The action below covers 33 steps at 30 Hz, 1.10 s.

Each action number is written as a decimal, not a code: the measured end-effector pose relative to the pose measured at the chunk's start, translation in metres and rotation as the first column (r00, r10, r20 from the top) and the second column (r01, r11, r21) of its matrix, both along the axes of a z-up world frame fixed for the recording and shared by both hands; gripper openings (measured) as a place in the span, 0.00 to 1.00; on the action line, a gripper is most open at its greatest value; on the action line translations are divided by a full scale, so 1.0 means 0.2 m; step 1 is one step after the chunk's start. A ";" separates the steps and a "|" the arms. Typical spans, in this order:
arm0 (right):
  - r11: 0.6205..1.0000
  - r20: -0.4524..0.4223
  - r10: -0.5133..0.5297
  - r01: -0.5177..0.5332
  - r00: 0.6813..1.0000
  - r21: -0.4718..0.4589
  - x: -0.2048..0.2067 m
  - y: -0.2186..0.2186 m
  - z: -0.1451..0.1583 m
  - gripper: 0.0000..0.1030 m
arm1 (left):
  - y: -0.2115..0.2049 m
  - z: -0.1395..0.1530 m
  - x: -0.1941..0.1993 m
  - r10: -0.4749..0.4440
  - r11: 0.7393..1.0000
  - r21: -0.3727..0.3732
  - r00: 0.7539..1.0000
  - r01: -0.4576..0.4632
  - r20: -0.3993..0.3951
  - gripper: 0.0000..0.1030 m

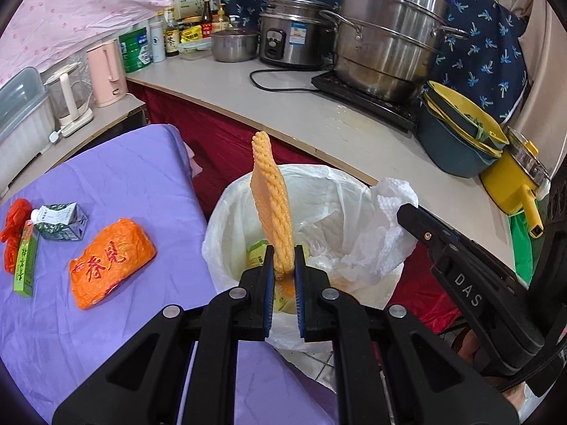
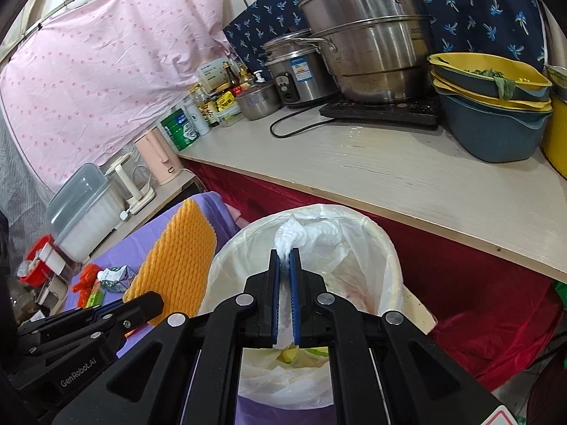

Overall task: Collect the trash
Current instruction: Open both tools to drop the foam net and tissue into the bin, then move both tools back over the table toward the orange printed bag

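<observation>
Trash: orange foam net (image 1: 271, 205) and white paper towel (image 2: 288, 235), each clamped in a gripper over the bin (image 1: 219, 226).
Foam net: pinched by its lower end between the left gripper's (image 1: 284, 260) blue pads, standing upright beyond the fingertips, above the bin's opening.
Left gripper: narrow, closed on the foam net; seen from the right wrist at lower left, net rising from it (image 2: 177, 265).
Paper towel: crumpled wad squeezed between the right gripper's (image 2: 284, 258) pads, bulging out past the tips, over the bin's far rim.
Right gripper: nearly shut, holding the towel; in the left wrist view it enters from the right (image 1: 411, 212) with the towel (image 1: 393, 219) at the bin's right rim.
Bin: directly below and ahead of both grippers, lined with a white plastic bag, some scraps and packaging already inside.
Remaining trash: to the left of the left gripper on the purple cloth (image 1: 106, 177) — orange bag (image 1: 111, 262) nearest, then a small carton (image 1: 62, 221), a green box (image 1: 26, 258) and red plastic (image 1: 14, 226) farther left, all apart from the gripper.
Desk (image 1: 319, 124): beyond the bin, past both grippers, carrying a steel steamer pot (image 1: 386, 35), rice cooker (image 1: 294, 32) and stacked basins (image 1: 457, 134).
</observation>
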State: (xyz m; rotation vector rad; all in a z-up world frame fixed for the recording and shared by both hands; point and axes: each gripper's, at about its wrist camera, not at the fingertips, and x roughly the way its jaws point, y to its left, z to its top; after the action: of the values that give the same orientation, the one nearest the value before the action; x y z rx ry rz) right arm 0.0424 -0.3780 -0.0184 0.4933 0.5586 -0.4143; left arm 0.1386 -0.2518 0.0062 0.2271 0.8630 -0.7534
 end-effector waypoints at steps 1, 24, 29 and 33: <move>1.000 -0.001 -0.004 0.004 1.000 0.003 0.00 -0.01 0.00 0.06 | -0.01 -0.01 0.00 -0.006 1.000 0.004 1.000 0.006 0.001 0.10; 1.000 0.020 0.012 -0.011 1.000 -0.027 0.03 0.05 0.04 0.33 | 0.11 -0.04 0.10 0.113 0.994 -0.002 0.993 -0.113 0.020 0.65; 0.999 0.021 0.022 -0.021 1.000 -0.033 0.04 0.09 0.05 0.36 | 0.15 -0.04 0.11 0.131 0.991 -0.004 0.991 -0.131 0.022 0.65; 0.999 0.026 0.033 -0.032 0.999 -0.044 0.05 0.13 0.07 0.39 | 0.21 -0.03 0.12 0.153 0.988 -0.008 0.988 -0.153 0.019 0.65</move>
State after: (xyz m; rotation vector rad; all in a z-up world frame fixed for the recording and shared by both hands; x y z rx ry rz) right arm 0.0533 -0.3526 -0.0041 0.4473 0.5301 -0.3874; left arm 0.1631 -0.2105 -0.0001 0.1604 0.8489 -0.6099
